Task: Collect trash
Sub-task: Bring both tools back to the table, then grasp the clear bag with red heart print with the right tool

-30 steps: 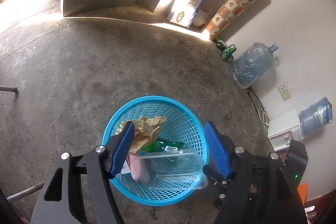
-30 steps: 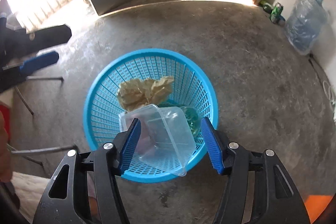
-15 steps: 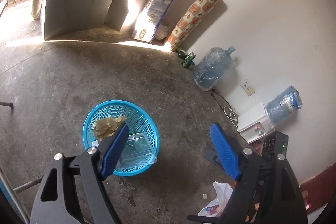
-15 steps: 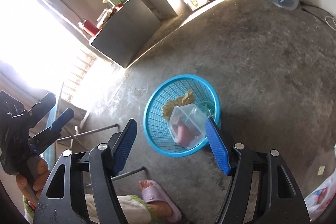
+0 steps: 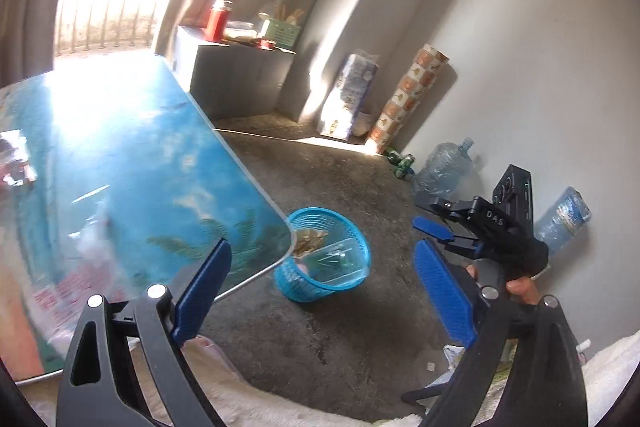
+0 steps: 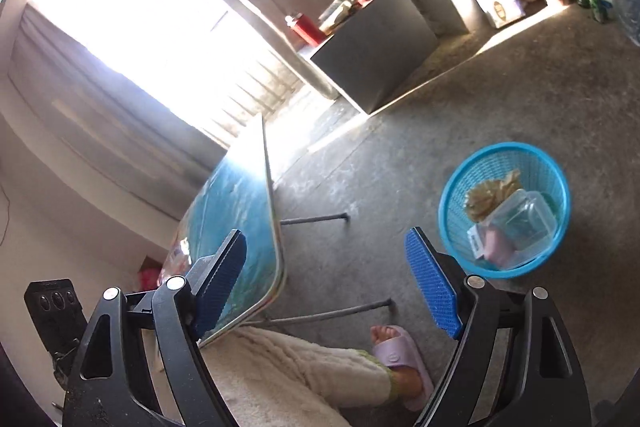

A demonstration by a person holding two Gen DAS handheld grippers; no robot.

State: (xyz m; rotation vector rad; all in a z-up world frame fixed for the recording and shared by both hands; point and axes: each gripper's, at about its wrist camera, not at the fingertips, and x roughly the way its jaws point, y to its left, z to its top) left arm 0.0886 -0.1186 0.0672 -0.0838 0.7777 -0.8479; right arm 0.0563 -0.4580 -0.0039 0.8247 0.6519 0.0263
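The blue mesh basket (image 5: 362,239) (image 6: 446,203) stands on the concrete floor. In it lie crumpled brown paper (image 5: 308,239) (image 6: 490,193), a clear plastic container (image 5: 338,259) (image 6: 528,223) and a pink item (image 6: 498,247). My left gripper (image 5: 324,291) is well above and back from the basket, its jaws opening with nothing between them. My right gripper (image 6: 326,283) (image 5: 430,225) is also high, left of the basket in its own view, jaws opening and empty. A shiny wrapper (image 5: 12,155) lies on the blue table (image 5: 120,167) (image 6: 236,203).
The table's metal legs (image 6: 316,219) stand near the basket. A person's cream trouser leg and lilac slipper (image 6: 396,351) are below. A grey cabinet (image 5: 236,83), a tissue pack (image 5: 348,95), a patterned roll (image 5: 408,99) and water jugs (image 5: 444,171) line the wall.
Both grippers rose and pulled back from the basket while their jaws widened. The clear container stayed in the basket. The blue table and the person's leg came into view.
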